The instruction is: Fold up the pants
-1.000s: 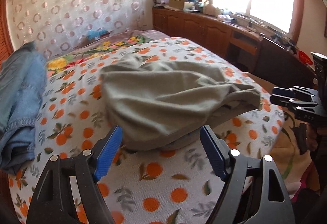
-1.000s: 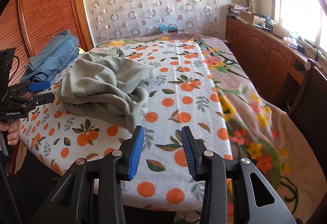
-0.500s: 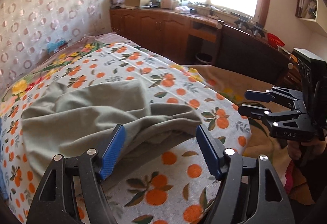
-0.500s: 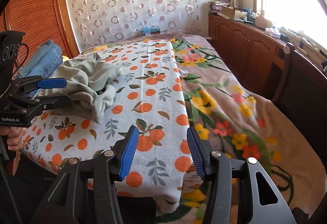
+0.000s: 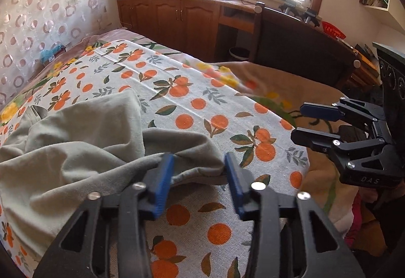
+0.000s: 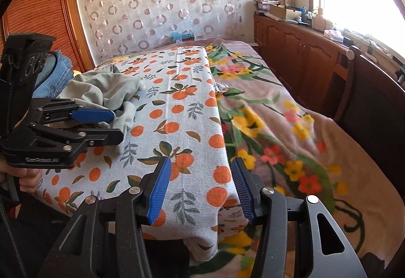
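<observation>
The grey-green pants [image 5: 76,151] lie crumpled in a heap on the bed [image 6: 265,105], on the orange-print cloth [image 5: 197,105] that covers the bed's near left part, close to its near edge and left side. The left gripper [image 5: 200,171] is at the near edge of the heap, its blue fingers [image 5: 164,176] closing, with a rumpled fold of the pants lying between them; the left finger touches the fabric, but the other finger has a gap to it, so the fold is not yet clamped. In the right wrist view this gripper [image 6: 111,123] is seen from the side with the pants' hem [image 6: 124,113] beside its tips, and a hand [image 6: 27,176] grips its handle below. The right gripper [image 6: 200,176] hovers over the near edge of the bed, above the edge of the orange-print cloth, its fingers [image 6: 159,186] apart with nothing between them, well apart from the pants. A pair of blue jeans [image 6: 55,70] lies at the far left side of the bed, just behind the pants. A wooden cabinet [image 6: 298,50] runs along the wall past the bed's right side.
</observation>
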Demonstrator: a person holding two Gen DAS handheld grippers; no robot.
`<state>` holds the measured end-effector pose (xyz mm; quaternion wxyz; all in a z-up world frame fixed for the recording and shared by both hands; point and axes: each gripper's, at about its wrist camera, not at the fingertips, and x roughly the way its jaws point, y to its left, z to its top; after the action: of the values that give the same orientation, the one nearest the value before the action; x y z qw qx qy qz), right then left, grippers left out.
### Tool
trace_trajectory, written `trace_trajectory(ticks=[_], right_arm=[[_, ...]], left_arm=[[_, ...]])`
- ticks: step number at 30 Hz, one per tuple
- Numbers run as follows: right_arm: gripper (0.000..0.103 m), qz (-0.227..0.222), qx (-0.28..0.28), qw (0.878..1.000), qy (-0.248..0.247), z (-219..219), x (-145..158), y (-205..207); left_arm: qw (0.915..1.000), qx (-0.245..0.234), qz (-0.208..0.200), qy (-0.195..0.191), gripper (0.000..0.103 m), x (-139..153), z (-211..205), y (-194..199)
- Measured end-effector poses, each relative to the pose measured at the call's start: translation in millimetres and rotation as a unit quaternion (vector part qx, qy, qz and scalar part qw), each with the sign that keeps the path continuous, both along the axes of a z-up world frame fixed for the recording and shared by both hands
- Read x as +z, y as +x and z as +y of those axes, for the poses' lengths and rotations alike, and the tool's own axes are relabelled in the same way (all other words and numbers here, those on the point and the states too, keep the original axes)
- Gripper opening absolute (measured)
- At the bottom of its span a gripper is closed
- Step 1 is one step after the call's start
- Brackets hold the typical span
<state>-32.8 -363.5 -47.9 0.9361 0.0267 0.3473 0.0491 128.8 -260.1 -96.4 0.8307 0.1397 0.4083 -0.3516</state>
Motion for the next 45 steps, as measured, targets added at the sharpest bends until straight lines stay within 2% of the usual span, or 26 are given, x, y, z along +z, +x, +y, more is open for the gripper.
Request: trace_trajectory(ticks=[3, 7, 15, 22, 27, 32, 45], right_arm=[[0.052, 0.002, 0.007, 1.000, -0.001, 3.6, -1.2, 1.6], [0.052, 0.003, 0.013, 1.000, -0.001, 7.0, -2.6, 4.1], [0.052, 0.001, 0.034, 0.999, -0.004, 19.8, -1.9, 17.7], [0.052, -0.008, 0.074, 0.997, -0.010, 51.1, 2.1, 37.5], [0.052, -0.011, 0.108, 0.994, -0.008, 78.5, 1.9, 54.1], [0.052, -0.009, 0.150, 0.989, 0.000, 108.6, 0.7, 72.3], [0.052, 0.012, 0.247, 0.968, 0.052, 175.1, -14.8, 98.7]], left_arm=[[1.0000, 0.004, 0.001, -0.003, 0.014, 3.0, 9.0, 0.5], [0.9994, 0.022, -0.007, -0.025, 0.007, 16.4, 30.7, 5.6], [0.9933, 0.085, -0.044, -0.065, 0.006, 58.6, 107.0, 8.9], [0.9780, 0.168, -0.082, -0.092, 0.006, 89.1, 196.6, 11.2], [0.9681, 0.209, -0.102, -0.093, 0.006, 97.4, 240.8, 5.3], [0.9597, 0.238, -0.108, -0.102, 0.006, 101.1, 270.6, 2.7], [0.9556, 0.253, -0.118, -0.094, 0.006, 105.0, 288.0, 3.9]])
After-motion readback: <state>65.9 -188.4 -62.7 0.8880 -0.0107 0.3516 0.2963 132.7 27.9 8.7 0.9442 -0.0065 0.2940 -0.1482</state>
